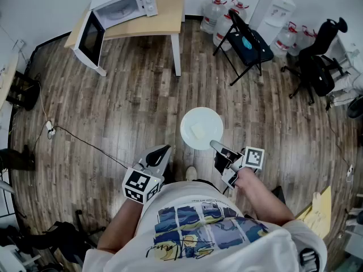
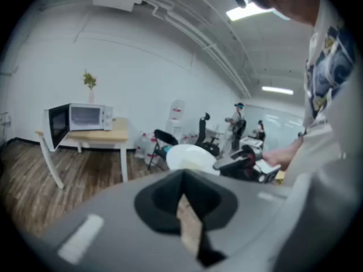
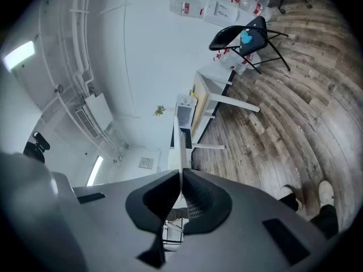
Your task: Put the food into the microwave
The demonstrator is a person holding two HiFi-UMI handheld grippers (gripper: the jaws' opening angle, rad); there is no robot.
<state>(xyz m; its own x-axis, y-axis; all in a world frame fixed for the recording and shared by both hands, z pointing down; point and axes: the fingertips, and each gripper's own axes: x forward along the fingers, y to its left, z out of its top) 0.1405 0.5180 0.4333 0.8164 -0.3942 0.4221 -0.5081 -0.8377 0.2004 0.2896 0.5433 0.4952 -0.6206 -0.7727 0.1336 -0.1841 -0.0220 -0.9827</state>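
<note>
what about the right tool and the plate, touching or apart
Touching: right gripper view shows the right tool shut on the plate at its rim.

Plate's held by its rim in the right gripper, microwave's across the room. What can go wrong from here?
1. The right gripper pinches only the rim of the plate; on the walk it may tilt and the food slide off.
2. A cable lies on the floor toward the microwave: a trip risk.
3. The open door juts past the table; the plate might clip it.
</note>
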